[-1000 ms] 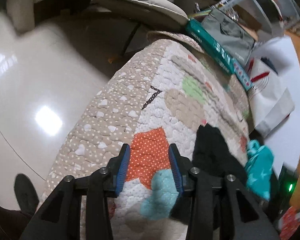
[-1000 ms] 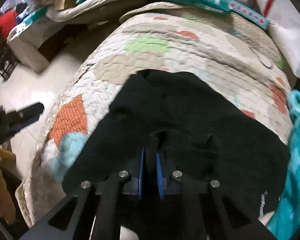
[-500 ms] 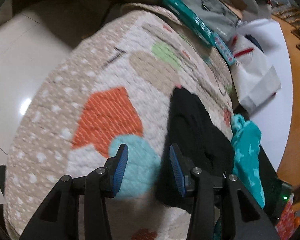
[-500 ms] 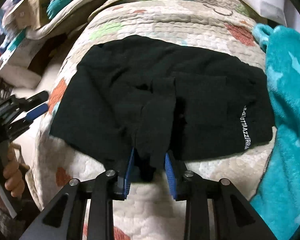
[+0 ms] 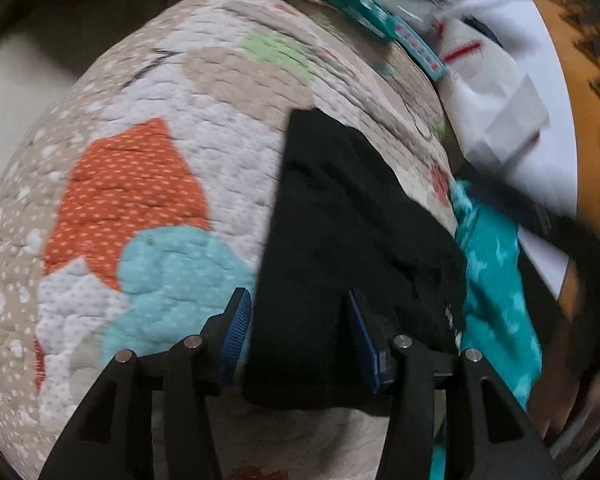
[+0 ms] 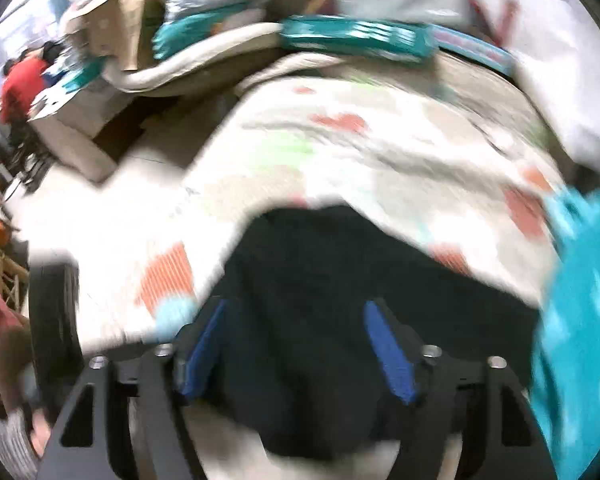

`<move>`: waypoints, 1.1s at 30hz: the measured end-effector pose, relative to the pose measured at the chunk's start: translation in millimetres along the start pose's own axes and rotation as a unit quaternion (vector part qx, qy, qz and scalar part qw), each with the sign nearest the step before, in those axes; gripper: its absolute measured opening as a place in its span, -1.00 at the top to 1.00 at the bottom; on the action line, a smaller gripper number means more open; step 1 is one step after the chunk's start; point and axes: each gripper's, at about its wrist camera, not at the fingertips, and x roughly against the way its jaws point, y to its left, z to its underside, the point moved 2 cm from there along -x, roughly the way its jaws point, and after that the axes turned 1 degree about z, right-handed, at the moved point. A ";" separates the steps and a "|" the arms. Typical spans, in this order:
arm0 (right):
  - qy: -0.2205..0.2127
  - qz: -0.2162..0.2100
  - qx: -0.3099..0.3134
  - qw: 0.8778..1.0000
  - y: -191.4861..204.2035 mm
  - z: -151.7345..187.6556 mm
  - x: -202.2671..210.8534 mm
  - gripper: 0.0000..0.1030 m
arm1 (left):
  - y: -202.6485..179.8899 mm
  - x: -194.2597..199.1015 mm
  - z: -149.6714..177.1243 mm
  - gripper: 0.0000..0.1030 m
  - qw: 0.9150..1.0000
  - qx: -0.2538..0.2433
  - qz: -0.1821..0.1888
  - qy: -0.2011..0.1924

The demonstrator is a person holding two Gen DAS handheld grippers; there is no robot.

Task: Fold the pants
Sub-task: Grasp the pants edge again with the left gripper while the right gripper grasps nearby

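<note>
Nearest, the left gripper [image 5: 296, 320] hangs over the near left edge of the black pants [image 5: 340, 216], jaws opening, pads clear of the cloth. The right gripper [image 6: 292, 344] (its view blurred) is also opening, gripping nothing, above the pants. They lie folded on a patchwork quilt [image 5: 148, 184], a teal blanket [image 5: 496, 272] just right.

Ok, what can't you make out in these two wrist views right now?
- Right wrist view: motion blur smears the folded black pants and patchwork quilt; fold edges unreadable.
- Left wrist view: white lettering on the pants is too small and blurred.
- Pants' near edge: hidden behind the left gripper.
</note>
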 end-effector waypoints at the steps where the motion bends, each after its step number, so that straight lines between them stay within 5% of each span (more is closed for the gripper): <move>1: 0.004 -0.004 0.005 1.000 6.3 -13.4 -12.8 -0.50 | -4.8 -2.7 2.5 0.10 1.000 -0.014 -0.006 0.003; 4: 0.035 0.000 0.025 0.999 29.9 -49.2 -62.4 -0.49 | -12.7 -9.6 5.2 0.53 0.998 -0.046 -0.038 0.008; 7: 0.092 0.032 0.070 0.993 49.9 -52.5 -108.1 -0.36 | -13.1 -11.7 3.6 0.65 0.998 -0.041 -0.043 0.011; 8: 0.118 0.049 0.085 0.988 55.9 -49.0 -124.5 0.45 | -12.7 -11.4 3.0 0.69 0.998 -0.037 -0.044 0.012; 9: 0.141 0.061 0.092 0.984 57.1 -44.7 -135.5 0.68 | -11.6 -11.3 2.2 0.70 0.998 -0.031 -0.045 0.014; 11: 0.130 0.057 0.096 0.985 63.0 -44.3 -131.5 0.75 | -8.5 -9.8 0.4 0.73 0.999 -0.015 -0.041 0.017; 16: 0.115 0.054 0.096 0.987 74.7 -51.2 -117.4 0.78 | 6.6 0.4 -8.0 0.73 0.999 0.019 -0.038 0.019; 26: 0.083 -0.011 0.104 0.991 138.9 -82.8 -121.5 0.74 | 57.6 48.1 -33.1 0.73 0.991 0.085 -0.102 -0.030; 28: 0.086 -0.021 0.105 0.990 147.3 -86.5 -132.6 0.62 | 67.0 49.4 -32.7 0.69 0.990 0.105 -0.096 -0.024; 33: 0.057 -0.047 0.073 0.995 115.7 -99.7 -116.2 -0.11 | 69.9 59.5 -30.8 0.63 0.989 0.119 -0.085 -0.034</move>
